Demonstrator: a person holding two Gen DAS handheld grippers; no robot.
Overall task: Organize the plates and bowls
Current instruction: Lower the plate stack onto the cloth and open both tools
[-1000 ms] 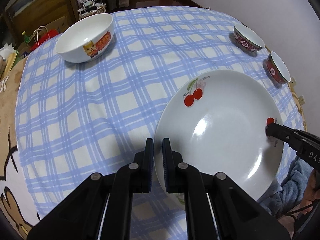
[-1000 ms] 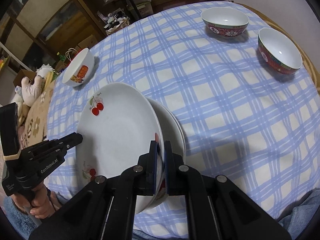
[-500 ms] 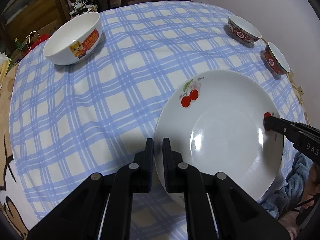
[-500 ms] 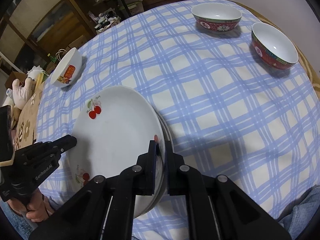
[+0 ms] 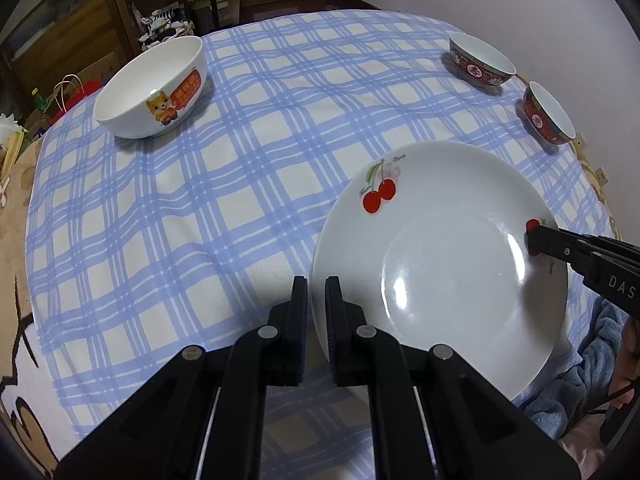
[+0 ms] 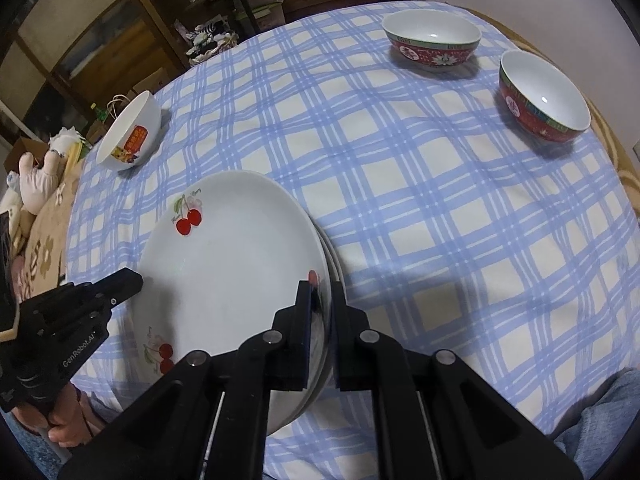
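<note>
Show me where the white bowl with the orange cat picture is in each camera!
Left wrist view: the cat bowl sits upper left, far across the checked cloth from the plate.
Right wrist view: the same cat bowl is at the left, near the table edge, up and left of the cherry plate.
Shared landmark: the cherry plate, with two red cherries printed near its rim.

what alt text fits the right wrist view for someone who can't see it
Both grippers, right and left, clamp opposite rims of a white cherry-print plate atop another plate on a blue checked tablecloth. Beyond sit two red patterned bowls and a white cartoon-print bowl.
</note>
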